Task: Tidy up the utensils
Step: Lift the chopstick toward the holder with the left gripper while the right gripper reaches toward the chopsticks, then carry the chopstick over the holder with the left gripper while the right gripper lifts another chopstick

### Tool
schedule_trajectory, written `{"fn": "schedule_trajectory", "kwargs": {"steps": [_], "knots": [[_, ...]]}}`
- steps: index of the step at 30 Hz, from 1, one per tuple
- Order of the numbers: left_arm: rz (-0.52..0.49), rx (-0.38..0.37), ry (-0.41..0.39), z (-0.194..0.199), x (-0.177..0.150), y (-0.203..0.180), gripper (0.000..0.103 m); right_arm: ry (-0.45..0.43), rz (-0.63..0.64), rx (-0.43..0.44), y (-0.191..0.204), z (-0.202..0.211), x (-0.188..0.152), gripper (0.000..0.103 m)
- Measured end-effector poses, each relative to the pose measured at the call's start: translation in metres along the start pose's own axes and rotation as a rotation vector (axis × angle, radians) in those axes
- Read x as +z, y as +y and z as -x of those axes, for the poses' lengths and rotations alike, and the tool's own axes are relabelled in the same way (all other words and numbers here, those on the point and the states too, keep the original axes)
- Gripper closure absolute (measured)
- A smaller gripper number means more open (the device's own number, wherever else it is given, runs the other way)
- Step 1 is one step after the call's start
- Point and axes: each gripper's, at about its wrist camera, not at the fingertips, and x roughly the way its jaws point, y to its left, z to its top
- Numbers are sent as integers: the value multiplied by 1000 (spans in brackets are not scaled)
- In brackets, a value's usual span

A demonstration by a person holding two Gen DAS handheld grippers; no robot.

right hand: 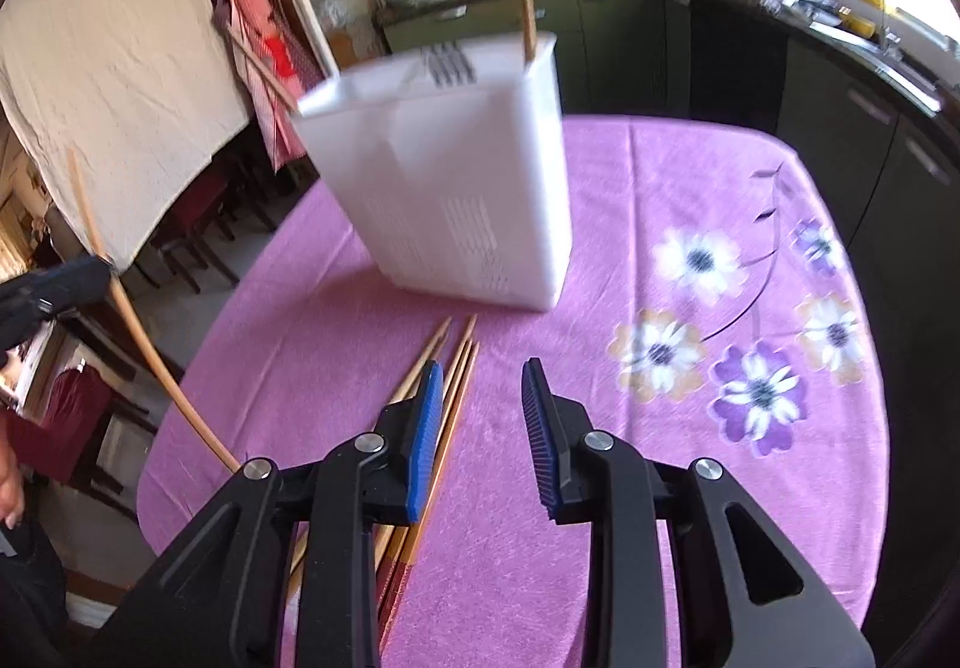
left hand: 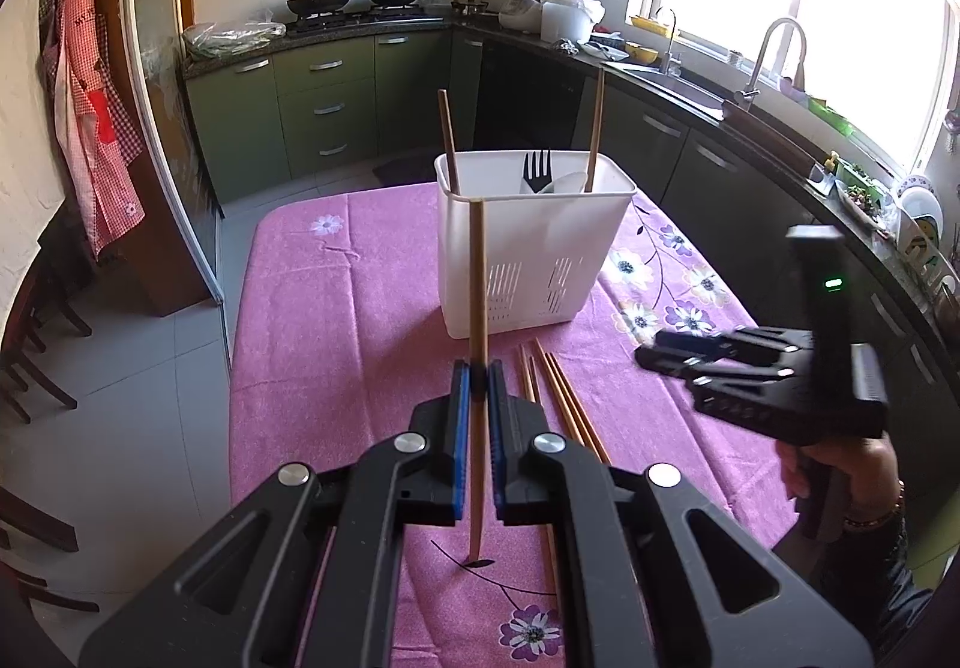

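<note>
one pink floral tablecloth [left hand: 336, 344], green kitchen cabinets [left hand: 324, 104]

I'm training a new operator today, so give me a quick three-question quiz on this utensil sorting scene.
1. True or false: the left gripper is shut on a chopstick.
2. Where do the loose chopsticks lie? A) inside the white basket B) on the purple tablecloth in front of the basket C) on the floor
3. Fill in: the right gripper is ____ and holds nothing.

Key: 1 true; 2 B; 3 open.
</note>
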Motion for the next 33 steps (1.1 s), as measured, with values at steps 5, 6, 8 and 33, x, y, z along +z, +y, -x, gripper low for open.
{"fn": "schedule_trajectory", "kwargs": {"steps": [5,6,8,33], "knots": [[-10,-1,-5,3,-1,0,97,104,10,-27,4,-40,-2,81],[-13,-1,-4,3,-1,0,97,121,10,-26,5,-45,-3,82],[-16,0,-4,3,-1,0,97,137,21,-37,8,-52,-3,83],[-19,-3,-8,6,-2,0,97,200,119,-121,50,-83,-5,92]]}}
